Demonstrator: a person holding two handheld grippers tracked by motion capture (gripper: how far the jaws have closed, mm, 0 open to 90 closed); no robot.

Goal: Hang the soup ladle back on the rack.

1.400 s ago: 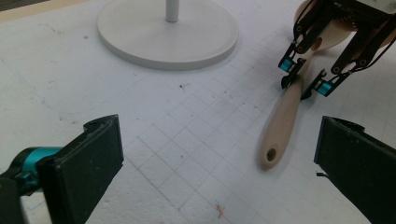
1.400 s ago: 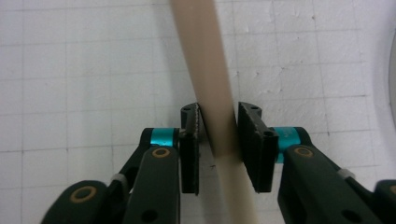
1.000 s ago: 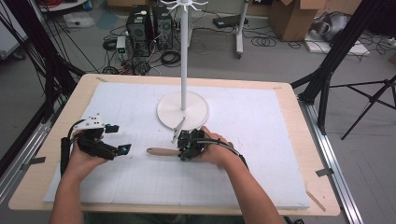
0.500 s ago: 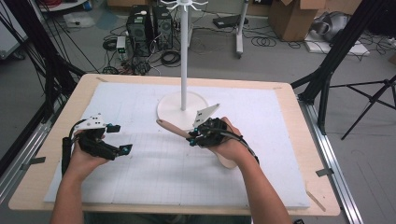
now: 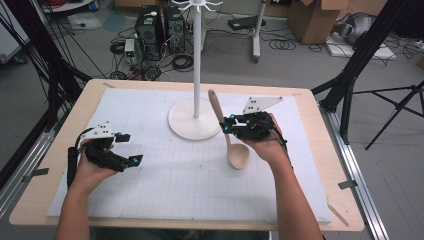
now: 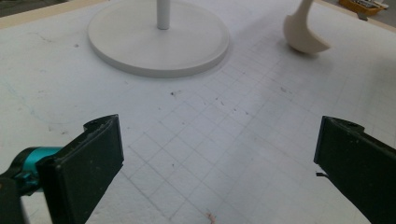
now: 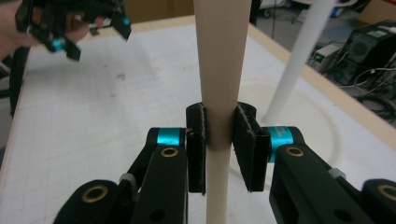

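- The jaws of the right gripper [image 5: 226,128] are pinched on the handle of the one wooden spoon [image 5: 231,137]; the jaws of the left gripper [image 5: 131,154] are spread, with nothing between them.
- One table [image 5: 60,150] is noted, carrying one white mat [image 5: 165,195].
- One hook stand [image 5: 196,107] is noted, just beside the spoon.
- The spoon is held clear of the mat, bowl down. Step judged: carrying to the stand; next, the handle end must be raised to a hook.

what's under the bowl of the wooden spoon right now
Only the white gridded mat. The spoon hangs bowl-down in the right tongs, clear of the mat; the left gripper view shows a gap and shadow beneath it. Nothing is covered there.
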